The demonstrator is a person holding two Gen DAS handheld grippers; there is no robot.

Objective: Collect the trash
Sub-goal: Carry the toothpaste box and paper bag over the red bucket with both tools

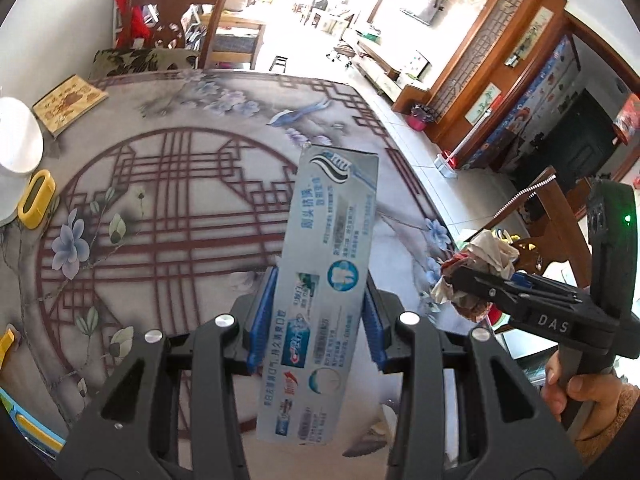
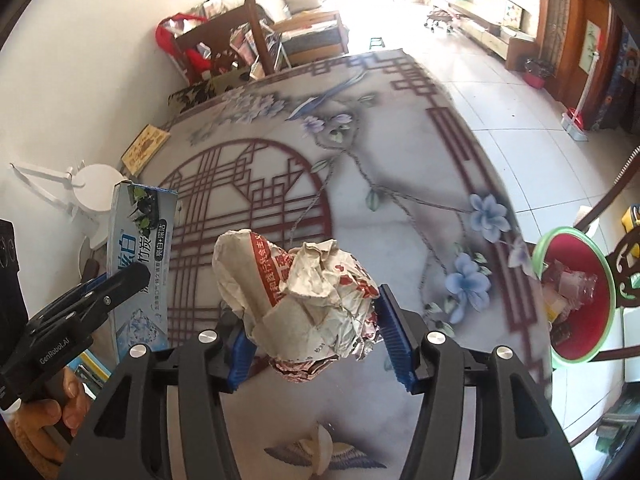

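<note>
My left gripper (image 1: pixel 318 312) is shut on a long blue-grey toothpaste box (image 1: pixel 324 280), held above the patterned table (image 1: pixel 160 200). The box also shows at the left of the right wrist view (image 2: pixel 140 264), clamped in the left gripper (image 2: pixel 120 280). My right gripper (image 2: pixel 312 340) is shut on a crumpled paper ball (image 2: pixel 304 300) with red print, also above the table. In the left wrist view the right gripper (image 1: pixel 460 276) holds the paper ball (image 1: pixel 484 256) off the table's right edge. A red bin with a green rim (image 2: pixel 576 296), holding some trash, stands beside the table at the right.
A yellow-framed gadget (image 1: pixel 36 198), a white round stand (image 1: pixel 16 136) and a tan book (image 1: pixel 68 102) lie at the table's left side. Wooden chairs (image 1: pixel 180 20) stand beyond the far edge. A white scrap (image 2: pixel 320 448) lies on the near table edge. Tiled floor lies to the right.
</note>
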